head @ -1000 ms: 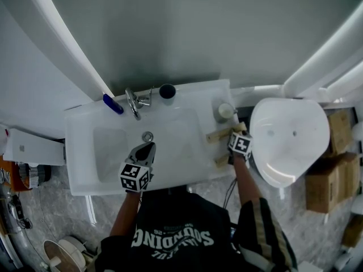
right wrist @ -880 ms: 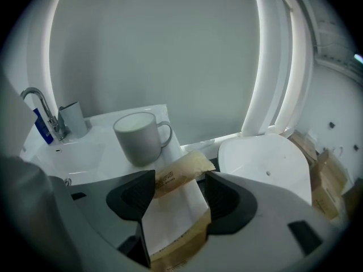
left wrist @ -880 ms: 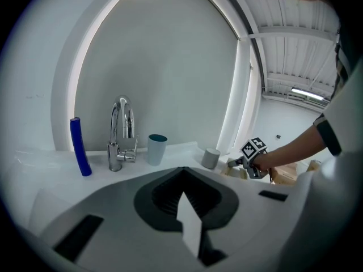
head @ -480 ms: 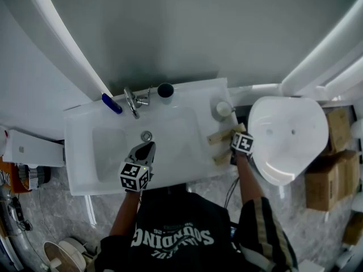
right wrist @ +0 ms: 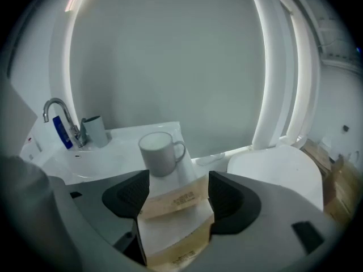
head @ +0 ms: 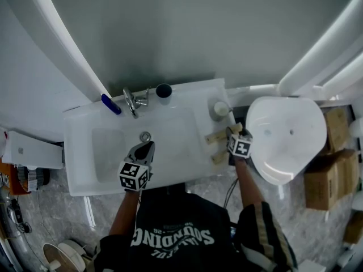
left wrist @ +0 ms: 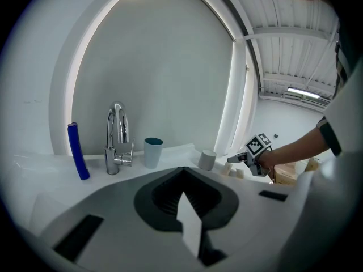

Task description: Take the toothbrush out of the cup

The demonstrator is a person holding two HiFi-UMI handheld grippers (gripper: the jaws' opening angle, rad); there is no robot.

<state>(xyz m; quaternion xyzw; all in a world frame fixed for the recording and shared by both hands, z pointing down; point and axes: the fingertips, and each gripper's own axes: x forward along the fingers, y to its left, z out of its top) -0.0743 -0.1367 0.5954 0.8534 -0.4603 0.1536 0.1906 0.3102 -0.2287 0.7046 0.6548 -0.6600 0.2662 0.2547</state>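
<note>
Straddling two cream cardboard boxes (right wrist: 173, 238), right gripper (right wrist: 178, 188), jaws just spread wide, grips nothing; white ceramic mug (right wrist: 159, 153) dead ahead, no toothbrush visible; left gripper (left wrist: 182, 170) pressed together, farther.

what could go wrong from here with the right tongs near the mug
1. The right tongs have just been opening. The jaws stand wide, with the tan boxes between them but not gripped, so pushing forward may shove the boxes into the white mug.
2. The mug stands near the right edge of the counter, so a bump might tip it off.
</note>
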